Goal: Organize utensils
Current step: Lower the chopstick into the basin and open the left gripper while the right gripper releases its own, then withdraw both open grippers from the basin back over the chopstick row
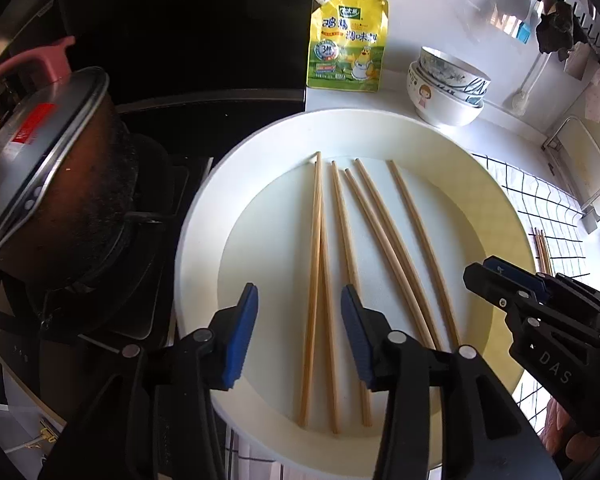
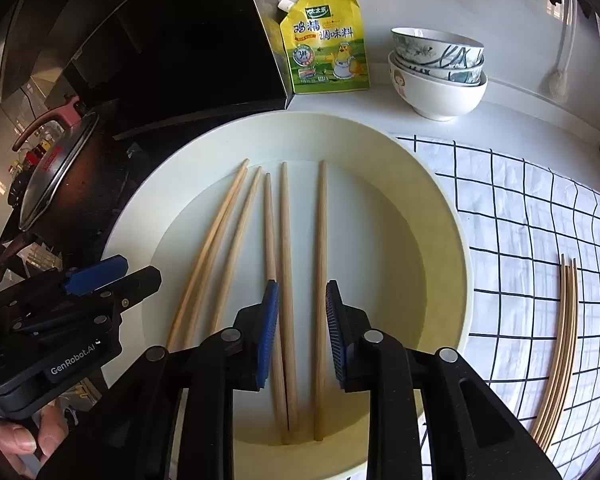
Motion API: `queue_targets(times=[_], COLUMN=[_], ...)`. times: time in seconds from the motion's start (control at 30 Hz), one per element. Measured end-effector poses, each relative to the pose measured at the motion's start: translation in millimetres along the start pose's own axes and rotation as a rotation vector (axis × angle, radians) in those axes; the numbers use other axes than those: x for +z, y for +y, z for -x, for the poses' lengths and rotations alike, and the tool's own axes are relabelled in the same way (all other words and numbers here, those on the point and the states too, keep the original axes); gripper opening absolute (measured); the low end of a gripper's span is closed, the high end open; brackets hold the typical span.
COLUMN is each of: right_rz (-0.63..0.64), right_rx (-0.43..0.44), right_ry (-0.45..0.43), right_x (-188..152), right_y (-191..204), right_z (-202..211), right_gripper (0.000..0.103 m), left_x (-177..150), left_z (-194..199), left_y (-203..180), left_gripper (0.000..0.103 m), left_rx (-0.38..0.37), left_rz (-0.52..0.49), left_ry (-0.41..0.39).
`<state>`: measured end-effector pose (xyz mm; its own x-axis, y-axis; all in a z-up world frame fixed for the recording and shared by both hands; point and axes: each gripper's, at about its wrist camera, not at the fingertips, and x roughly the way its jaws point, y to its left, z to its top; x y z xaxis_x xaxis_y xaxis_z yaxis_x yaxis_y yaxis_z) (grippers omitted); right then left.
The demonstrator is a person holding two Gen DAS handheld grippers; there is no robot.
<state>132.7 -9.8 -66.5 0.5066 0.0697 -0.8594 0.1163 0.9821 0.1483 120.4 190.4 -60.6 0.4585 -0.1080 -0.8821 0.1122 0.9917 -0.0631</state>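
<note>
Kitchen counter beside a dark stove is carrying a large pale plate, and we are seeing six chopsticks lying loose inside it, running from the near rim toward the far rim; a second bundle of chopsticks is resting on the checked cloth near the counter's right edge. We are reading the step as sorting chopsticks between plate and cloth. Both grippers are hanging over the plate's near rim: the left gripper is standing released with two sticks below the gap, the right gripper is standing partly parted, pads clear of the two sticks beneath. Nothing is being grasped. Next, we are judging, one gripper needs lowering and clenching on one stick. Near stick ends are being hidden by the fingers; which direction sorting runs, we cannot tell.
</note>
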Motion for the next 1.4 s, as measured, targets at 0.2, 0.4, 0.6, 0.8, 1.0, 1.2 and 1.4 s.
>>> queue_targets(times=[0.2, 0.4, 0.6, 0.8, 1.0, 1.2, 1.4], right_rz=[0.012, 0.025, 0.038, 0.038, 0.02, -0.018, -0.071], right_rx=[0.01, 0.024, 0.019, 0.008, -0.011, -0.038, -0.074], right_ry=[-0.02, -0.043, -0.062, -0.069, -0.071, -0.074, -0.075], right_x=[-3, -7, -10, -14, -19, -28, -42], right_y=[3, 3, -6, -27, -56, -93, -136], right_z=[13, 31, 49, 64, 76, 89, 102], right_gripper=[0.028, 0.033, 0.037, 0.039, 0.04, 0.04, 0.041], left_x=[-6, -11, -13, -14, -13, -14, -15], left_z=[17, 32, 42, 50, 52, 50, 43], left_y=[1, -3, -15, -34, -60, -93, -132], left_gripper=[0.047, 0.053, 0.053, 0.055, 0.055, 0.058, 0.058], left_rx=[0.013, 0.029, 0.027, 0.016, 0.001, -0.018, -0.046], left_rz=[0.015, 0.023, 0.032, 0.034, 0.029, 0.006, -0.034], left_ry=[-0.026, -0.046, -0.066, -0.084, -0.089, -0.084, -0.068])
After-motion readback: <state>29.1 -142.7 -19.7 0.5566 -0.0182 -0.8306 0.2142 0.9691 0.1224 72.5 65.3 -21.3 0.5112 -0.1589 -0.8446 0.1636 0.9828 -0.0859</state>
